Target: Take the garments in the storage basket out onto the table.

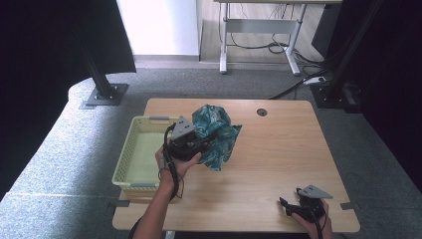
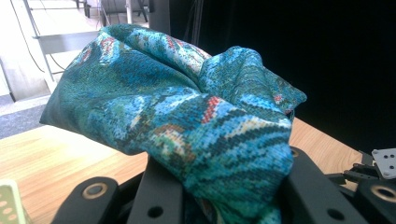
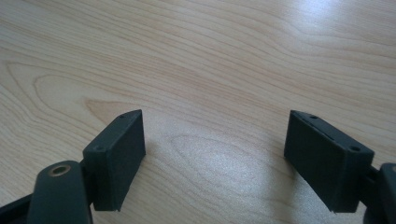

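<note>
A crumpled teal patterned cloth [image 1: 216,134] hangs bunched up above the table [image 1: 278,149], just right of a pale yellow basket [image 1: 130,159]. My left gripper [image 1: 201,142] is shut on the cloth, and in the left gripper view the cloth [image 2: 187,116] bulges up from between the two black jaws. Near the table's front right corner my right gripper [image 1: 288,208] rests low in a hand. In the right gripper view that gripper [image 3: 215,154] stands open over bare wood with nothing between its fingers.
The basket sits at the table's left edge and looks empty inside. A round cable hole [image 1: 262,112] lies near the far edge. Beyond the table stand a black post on a floor plate [image 1: 102,92] and a white desk frame [image 1: 259,35].
</note>
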